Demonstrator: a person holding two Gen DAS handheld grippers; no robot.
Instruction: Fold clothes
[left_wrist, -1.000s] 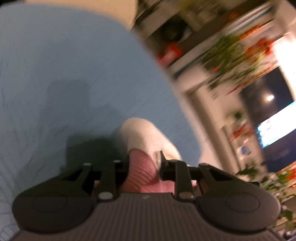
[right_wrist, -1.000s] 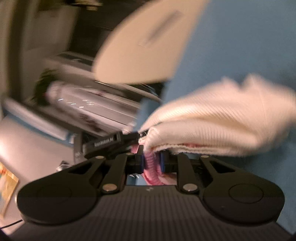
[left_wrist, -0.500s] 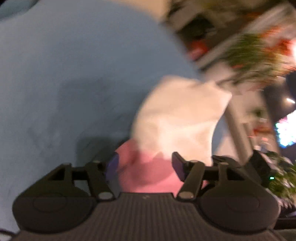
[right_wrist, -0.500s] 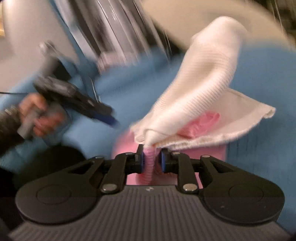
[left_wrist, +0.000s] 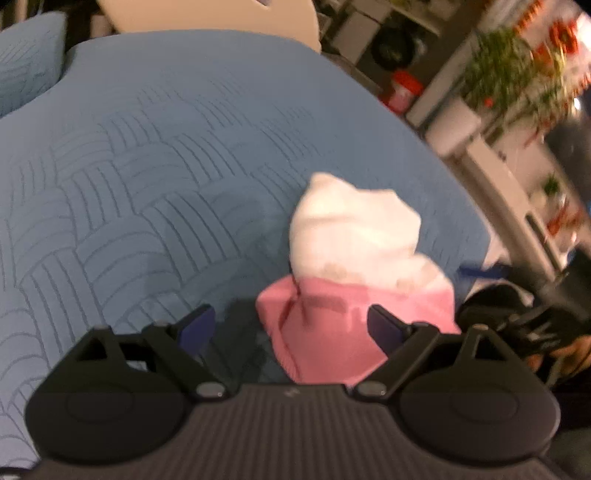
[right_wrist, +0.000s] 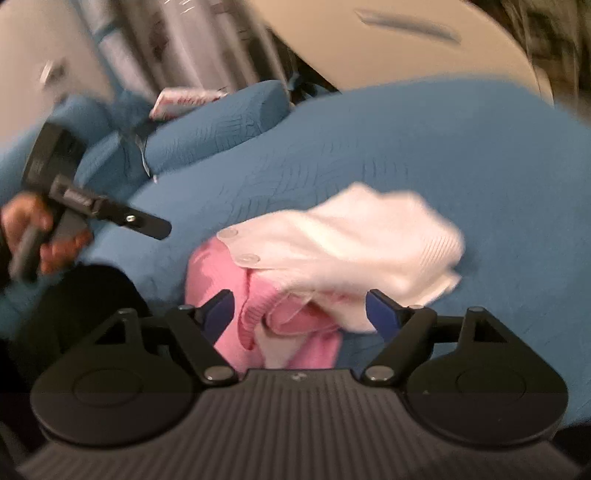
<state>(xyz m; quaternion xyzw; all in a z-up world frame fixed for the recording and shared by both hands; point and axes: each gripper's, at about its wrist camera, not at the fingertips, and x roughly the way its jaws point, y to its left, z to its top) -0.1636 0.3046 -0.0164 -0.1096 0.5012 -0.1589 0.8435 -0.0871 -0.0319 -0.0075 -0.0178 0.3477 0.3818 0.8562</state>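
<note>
On the bed, a blue quilted bedspread (left_wrist: 155, 177) with a stitched arc pattern covers the whole surface. A matching blue pillow (left_wrist: 26, 59) lies at the 10 o'clock edge of the left wrist view, and a beige headboard (left_wrist: 207, 14) stands at 12 o'clock. Shelving with a green plant (left_wrist: 506, 70) and a red container (left_wrist: 404, 90) fills the room at 1 to 2 o'clock; detail there is blurred. In the right wrist view, a second blue pillow (right_wrist: 218, 122) sits at 11 o'clock with a pink-and-white folded item (right_wrist: 184, 99) resting on it.

The pink and white garment (left_wrist: 354, 266) lies bunched on the bedspread, near its 3 o'clock edge in the left wrist view. Its long axis runs from 6 toward 12 o'clock in that view: pink section nearest the camera, white section pointing away. In the right wrist view the white section extends toward 3 o'clock, with two snap buttons (right_wrist: 238, 245) on its near edge.

The left tongs (left_wrist: 291, 325) are spread wide, one finger on each side of the pink section, not gripping it. The right tongs (right_wrist: 299, 310) are likewise wide, straddling the pink section without clamping. The left tongs also appear at 9 o'clock in the right wrist view, held in a hand (right_wrist: 33, 236).
</note>
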